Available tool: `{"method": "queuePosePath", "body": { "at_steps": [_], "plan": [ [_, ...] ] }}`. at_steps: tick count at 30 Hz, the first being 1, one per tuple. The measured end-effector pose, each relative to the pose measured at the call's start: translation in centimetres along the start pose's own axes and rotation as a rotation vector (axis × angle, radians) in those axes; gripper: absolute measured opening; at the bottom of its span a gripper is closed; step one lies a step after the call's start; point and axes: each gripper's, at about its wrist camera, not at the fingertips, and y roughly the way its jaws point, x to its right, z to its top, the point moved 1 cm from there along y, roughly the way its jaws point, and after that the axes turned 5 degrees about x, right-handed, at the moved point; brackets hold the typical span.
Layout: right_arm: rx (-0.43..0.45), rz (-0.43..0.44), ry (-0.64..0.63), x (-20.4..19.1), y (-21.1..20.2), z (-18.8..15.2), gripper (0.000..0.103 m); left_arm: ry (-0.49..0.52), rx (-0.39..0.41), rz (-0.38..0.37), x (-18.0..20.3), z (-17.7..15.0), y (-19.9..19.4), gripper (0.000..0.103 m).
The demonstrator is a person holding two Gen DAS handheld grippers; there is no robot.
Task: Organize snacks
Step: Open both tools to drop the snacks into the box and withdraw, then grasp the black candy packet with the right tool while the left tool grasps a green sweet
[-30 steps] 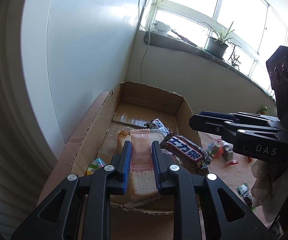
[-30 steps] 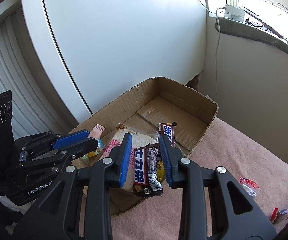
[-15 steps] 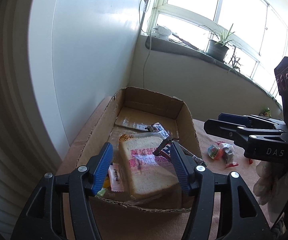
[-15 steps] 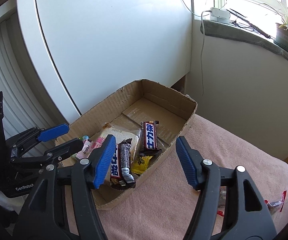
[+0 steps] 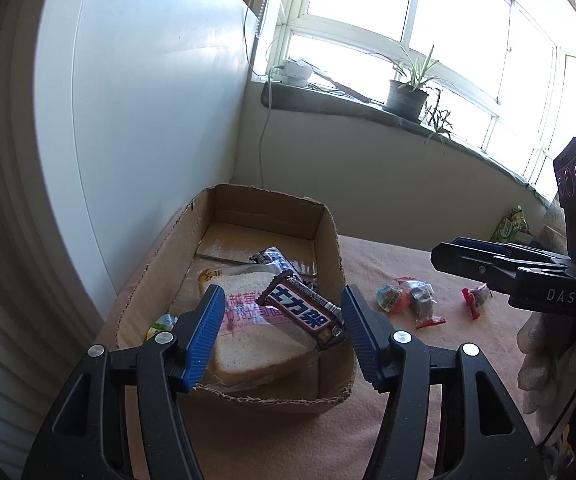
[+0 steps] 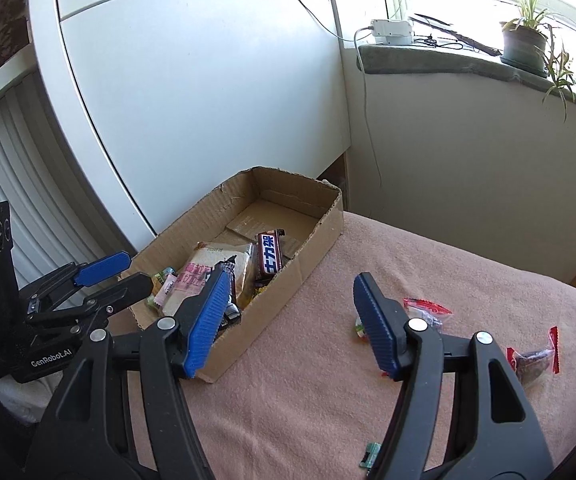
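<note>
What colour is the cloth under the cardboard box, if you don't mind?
Pale pink cloth, clearest in the right wrist view.

Walls: white cabinet panel [image 6: 208, 112] | window [image 5: 427, 32] bright, daylight | sill [image 6: 439, 60]: potted plant [image 5: 407, 92] | surface: pink cloth [image 6: 367, 360]

i see the cardboard box [image 5: 329, 240] open-topped on the pink cloth, against the white wall. inside lies a wrapped bread slice [image 5: 256, 332] with pink lettering, flat at the near end. one dark chocolate bar [image 5: 301, 314] rests tilted across the bread; a second bar [image 6: 268, 254] lies farther in. small wrapped candies [image 5: 405, 300] sit loose on the cloth beside the box.
</note>
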Motion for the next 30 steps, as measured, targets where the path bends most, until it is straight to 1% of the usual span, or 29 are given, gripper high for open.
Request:
{"method": "queuePosePath", "body": {
  "at_steps": [1,2,5,7,11,16,21,22,24,26,28,29,30],
  "plan": [
    [0.000,-0.015,0.003,0.4,-0.4,-0.2,0.081,0.004,0.000,-0.005,0.3,-0.1,-0.1,0.060],
    [0.004,-0.034,0.003,0.9,-0.9,-0.5,0.086,0.007,0.000,-0.010,0.6,-0.2,-0.2,0.060],
    [0.007,-0.083,0.002,2.2,-2.5,-1.3,0.093,0.012,-0.005,-0.028,1.6,-0.5,-0.5,0.060],
    [0.002,-0.105,0.009,3.5,-3.5,-2.0,0.095,0.013,-0.010,-0.043,2.2,-0.9,-0.5,0.060],
    [-0.008,-0.151,0.016,5.7,-5.8,-3.7,0.095,0.021,-0.024,-0.082,4.0,-1.9,-0.3,0.060],
    [-0.064,-0.190,0.005,7.5,-7.5,-5.9,0.095,0.038,-0.061,-0.148,6.6,-3.4,0.1,0.060],
    [-0.111,-0.172,0.023,8.1,-8.4,-8.6,0.095,0.067,-0.106,-0.201,8.6,-4.4,0.9,0.060],
    [-0.122,-0.165,0.023,8.0,-8.3,-9.2,0.093,0.075,-0.115,-0.207,8.9,-4.5,1.1,0.060],
    [-0.147,-0.147,0.014,7.3,-7.8,-10.3,0.086,0.091,-0.128,-0.224,9.5,-4.7,1.4,0.060],
    [-0.180,-0.126,0.002,6.6,-7.1,-11.3,0.074,0.104,-0.144,-0.250,10.1,-4.8,1.7,0.059],
    [-0.213,-0.101,-0.008,6.0,-6.2,-12.2,0.068,0.122,-0.163,-0.279,10.7,-4.9,1.9,0.051],
    [-0.224,-0.094,-0.013,5.7,-5.8,-12.6,0.065,0.131,-0.172,-0.295,11.0,-5.0,2.1,0.050],
    [-0.235,-0.087,-0.017,5.6,-5.4,-12.9,0.062,0.140,-0.183,-0.312,11.3,-5.0,2.4,0.046]
  ]
}}
